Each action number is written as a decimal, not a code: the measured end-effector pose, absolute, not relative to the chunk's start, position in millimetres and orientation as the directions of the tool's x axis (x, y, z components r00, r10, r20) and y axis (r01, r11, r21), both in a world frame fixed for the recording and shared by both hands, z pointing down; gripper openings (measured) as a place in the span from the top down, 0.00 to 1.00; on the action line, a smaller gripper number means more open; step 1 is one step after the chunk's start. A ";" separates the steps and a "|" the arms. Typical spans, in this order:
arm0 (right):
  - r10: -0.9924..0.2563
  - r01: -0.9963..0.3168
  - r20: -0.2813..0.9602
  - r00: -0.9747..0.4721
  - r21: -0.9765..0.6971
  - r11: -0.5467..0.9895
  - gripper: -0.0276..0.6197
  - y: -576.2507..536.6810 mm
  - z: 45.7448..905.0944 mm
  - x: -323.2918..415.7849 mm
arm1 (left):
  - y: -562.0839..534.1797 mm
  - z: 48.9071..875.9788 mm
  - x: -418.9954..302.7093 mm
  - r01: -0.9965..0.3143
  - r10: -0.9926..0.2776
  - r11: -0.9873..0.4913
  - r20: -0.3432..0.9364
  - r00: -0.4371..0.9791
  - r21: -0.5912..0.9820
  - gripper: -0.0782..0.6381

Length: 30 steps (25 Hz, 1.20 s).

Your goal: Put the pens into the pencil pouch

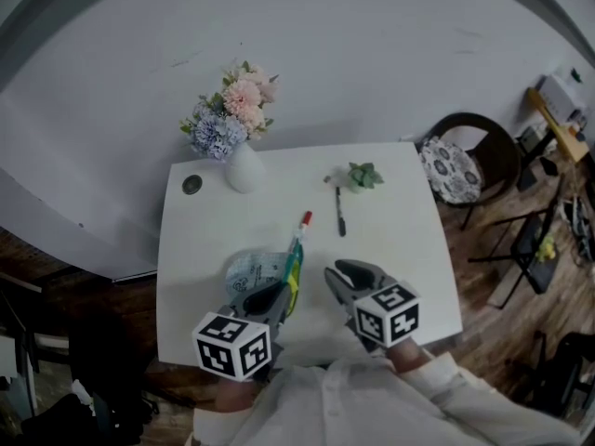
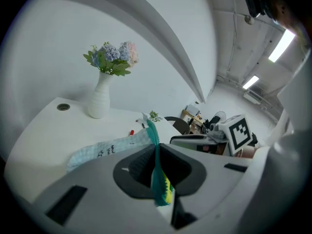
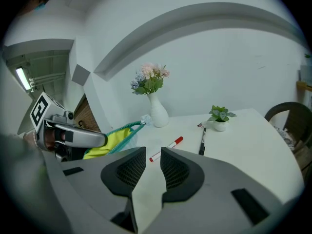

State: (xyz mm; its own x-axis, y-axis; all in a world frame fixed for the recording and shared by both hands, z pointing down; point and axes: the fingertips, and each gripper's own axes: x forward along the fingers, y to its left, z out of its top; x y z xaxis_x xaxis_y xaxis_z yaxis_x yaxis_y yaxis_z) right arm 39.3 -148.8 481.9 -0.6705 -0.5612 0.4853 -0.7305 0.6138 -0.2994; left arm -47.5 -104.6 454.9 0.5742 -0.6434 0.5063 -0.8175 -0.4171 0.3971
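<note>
Fingers [image 2: 135, 168] of the left gripper [image 1: 270, 295] clench the pencil pouch [image 1: 253, 271] by its teal zip edge, hiding its near end. Right gripper [image 1: 346, 275] is released and empty. Red-capped pen [image 1: 302, 223] and black pen [image 1: 340, 214] lie farther off mid-table. Bare table [image 1: 409, 249] stretches right to its edge.

pencil pouch [image 1: 251, 269] partly hidden under left hand-held gripper [image 1: 270, 297], its print too small to read
</note>
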 end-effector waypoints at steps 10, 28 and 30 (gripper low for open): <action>-0.573 -0.728 0.464 -0.676 -0.300 0.616 0.82 -152.9 474.1 40.0 | -113.3 415.4 -42.2 -0.727 -0.690 -0.417 0.330 0.644 0.545 0.85; -0.567 -0.728 0.472 -0.675 -0.299 0.617 0.82 -150.3 475.2 39.9 | -106.2 405.0 -65.6 -0.474 -0.757 -0.287 0.106 0.645 0.832 0.85; -0.564 -0.728 0.477 -0.674 -0.299 0.618 0.82 -150.2 476.3 39.3 | -104.0 411.2 -71.1 -0.467 -0.765 -0.265 0.111 0.635 0.844 0.85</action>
State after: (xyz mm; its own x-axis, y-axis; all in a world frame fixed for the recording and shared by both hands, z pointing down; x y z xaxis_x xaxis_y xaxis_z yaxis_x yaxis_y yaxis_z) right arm 39.3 -150.2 476.3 -0.6744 -0.5640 0.4766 -0.7276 0.6176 -0.2987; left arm -71.1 -104.0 411.2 0.6345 -0.7649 0.1109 -0.4666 -0.2647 0.8439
